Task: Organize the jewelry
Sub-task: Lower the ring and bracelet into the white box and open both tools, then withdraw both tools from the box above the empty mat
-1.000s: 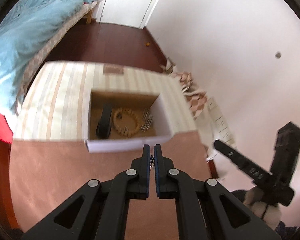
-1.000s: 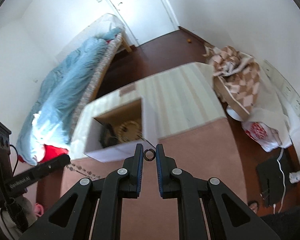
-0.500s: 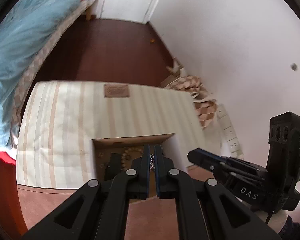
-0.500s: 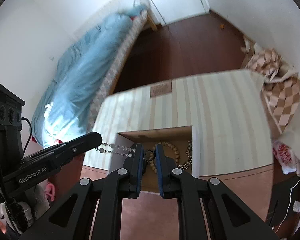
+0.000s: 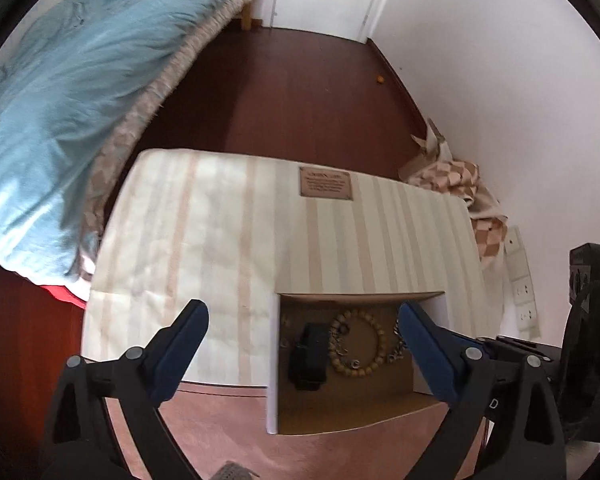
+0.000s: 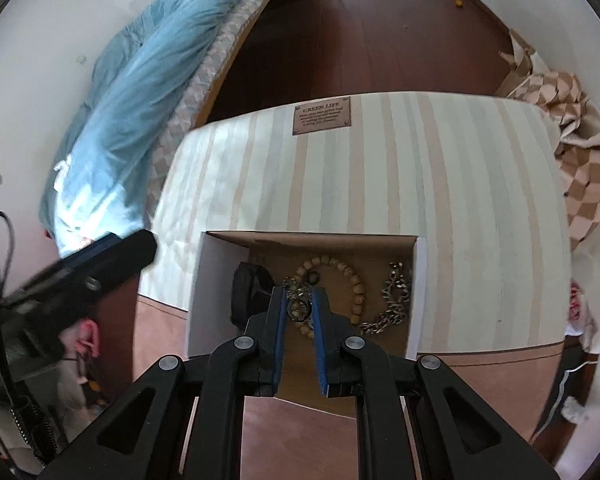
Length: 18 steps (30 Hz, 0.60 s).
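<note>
Over the box [image 6: 198, 280], the right hand-held gripper [image 6: 300, 308] pinches a ring [image 6: 299, 308]; the left hand-held gripper [image 5: 304, 316] gapes wide.

The open-topped white cardboard box [image 6: 204, 292] is reachable only from above; its upright walls close every side. Inside, the black strap-like band [image 6: 246, 290] fills the left part, the wooden bead bracelet [image 6: 354, 280] the middle, and the silver link chain [image 6: 394, 300] the right, leaving bare brown floor only at the near edge. The right tool [image 6: 300, 308] occupies the space above the beads. The striped cream fabric surface [image 5: 204, 232] to the left of the box lies bare.
</note>
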Available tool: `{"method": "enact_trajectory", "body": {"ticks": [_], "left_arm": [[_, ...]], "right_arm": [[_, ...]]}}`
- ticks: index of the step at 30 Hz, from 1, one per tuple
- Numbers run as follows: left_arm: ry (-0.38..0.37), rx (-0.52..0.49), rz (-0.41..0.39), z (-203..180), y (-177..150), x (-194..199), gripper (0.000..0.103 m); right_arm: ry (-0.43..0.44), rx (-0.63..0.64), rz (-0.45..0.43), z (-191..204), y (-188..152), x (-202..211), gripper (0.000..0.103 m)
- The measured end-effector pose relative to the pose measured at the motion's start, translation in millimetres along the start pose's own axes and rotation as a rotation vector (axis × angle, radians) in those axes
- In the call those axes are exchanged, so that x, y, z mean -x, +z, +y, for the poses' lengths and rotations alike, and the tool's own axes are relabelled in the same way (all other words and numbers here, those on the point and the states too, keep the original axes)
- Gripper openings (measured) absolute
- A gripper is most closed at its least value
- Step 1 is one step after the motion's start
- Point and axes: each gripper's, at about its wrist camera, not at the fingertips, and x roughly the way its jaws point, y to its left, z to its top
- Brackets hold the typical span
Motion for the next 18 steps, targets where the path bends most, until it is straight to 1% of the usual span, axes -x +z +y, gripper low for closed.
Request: {"method": "enact_trajectory", "body": {"ticks": [1, 3, 5, 10, 11, 12, 13, 14, 15, 16, 18], "left_arm": [[0.011, 0.005, -0.001, 2.9, 0.4, 1.1, 0.097], [0.040, 0.006, -0.014, 8.9, -2.9, 4.4, 0.097], [0.060, 0.011, -0.018, 14.7, -8.1, 8.0, 0.097], [0.107, 0.039, -0.041, 31.7, -23.1, 15.9, 0.099], [0.119, 0.041, -0.044, 33.0, -26.1, 16.7, 0.099], [0.131, 0.043, -0.049, 34.5, -29.8, 18.2, 0.099], [0.148, 0.042, -0.059, 35.9, -34.9, 20.2, 0.100], [0.162, 0.039, -0.063, 36.0, -38.2, 21.4, 0.100], [0.179, 0.034, -0.068, 35.4, -42.0, 22.6, 0.100], [0.195, 0.025, -0.075, 34.6, -46.0, 23.8, 0.100], [0.226, 0.003, -0.085, 30.4, -53.6, 24.5, 0.100]], "right_arm": [[-0.004, 0.000, -0.001, 0.6, 0.9, 0.9, 0.017], [-0.013, -0.003, -0.004, 1.3, 2.6, 2.0, 0.036], [-0.015, -0.006, -0.009, 0.7, 2.2, 5.4, 0.044], [-0.064, -0.005, -0.045, 1.0, -1.5, 19.9, 0.044], [-0.077, -0.004, -0.054, 0.5, -3.2, 23.6, 0.048], [-0.091, -0.003, -0.065, -0.2, -5.6, 28.2, 0.057], [-0.116, -0.001, -0.080, -1.0, -8.3, 33.1, 0.062], [-0.151, 0.000, -0.095, -1.6, -11.6, 38.1, 0.073], [-0.186, 0.006, -0.108, -1.6, -15.1, 42.4, 0.080], [-0.234, 0.015, -0.124, -1.5, -20.3, 47.4, 0.083], [-0.298, 0.014, -0.133, -2.5, -28.2, 52.4, 0.094]]}}
